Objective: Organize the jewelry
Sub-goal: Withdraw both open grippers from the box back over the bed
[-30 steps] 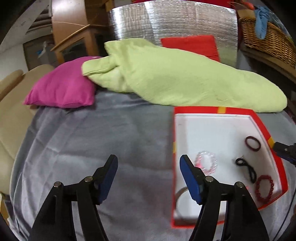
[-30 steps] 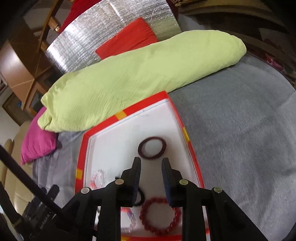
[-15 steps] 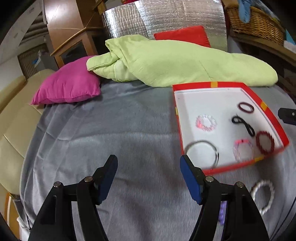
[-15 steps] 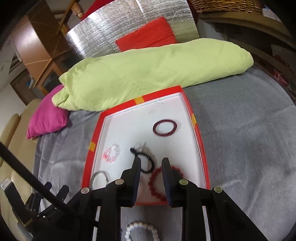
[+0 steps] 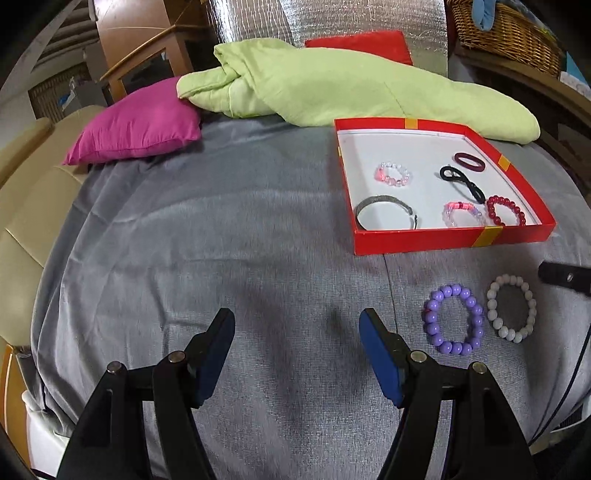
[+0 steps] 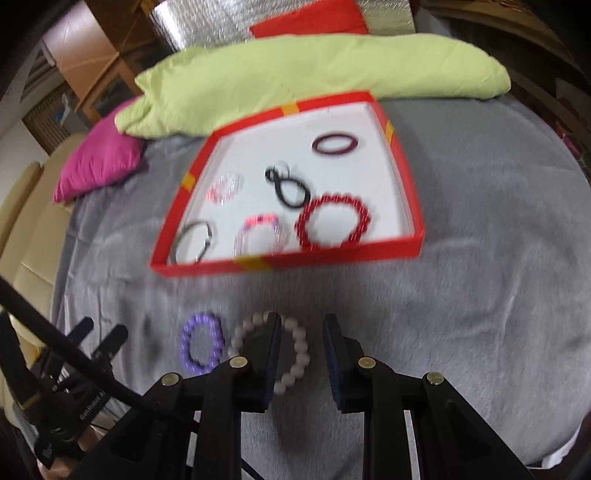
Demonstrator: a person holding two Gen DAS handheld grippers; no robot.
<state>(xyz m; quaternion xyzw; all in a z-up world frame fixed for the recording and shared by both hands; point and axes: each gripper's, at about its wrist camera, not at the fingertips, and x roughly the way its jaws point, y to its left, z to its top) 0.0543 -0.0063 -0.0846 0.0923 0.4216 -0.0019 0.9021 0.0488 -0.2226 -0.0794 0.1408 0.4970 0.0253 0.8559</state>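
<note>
A red tray [image 5: 448, 240] with a white floor sits on the grey cloth and holds several bracelets and a black hair tie [image 5: 461, 181]; it also shows in the right wrist view [image 6: 332, 256]. A purple bead bracelet [image 5: 453, 319] and a white bead bracelet [image 5: 511, 309] lie on the cloth in front of the tray. My left gripper [image 5: 297, 350] is open and empty, left of the purple bracelet. My right gripper [image 6: 301, 354] is open a little and empty, with its left finger over the white bracelet [image 6: 295, 349], next to the purple one [image 6: 201, 345].
A green blanket [image 5: 351, 85] lies behind the tray, and a magenta pillow [image 5: 140, 123] is at the back left. A red cushion [image 5: 360, 42] leans on a silver panel. A wicker basket [image 5: 506, 33] stands at the back right. A beige sofa edge [image 5: 26, 206] runs along the left.
Both grippers have pulled back from the tray toward the near side. The purple and white bracelets on the cloth have come into view. The right jaws have opened slightly.
</note>
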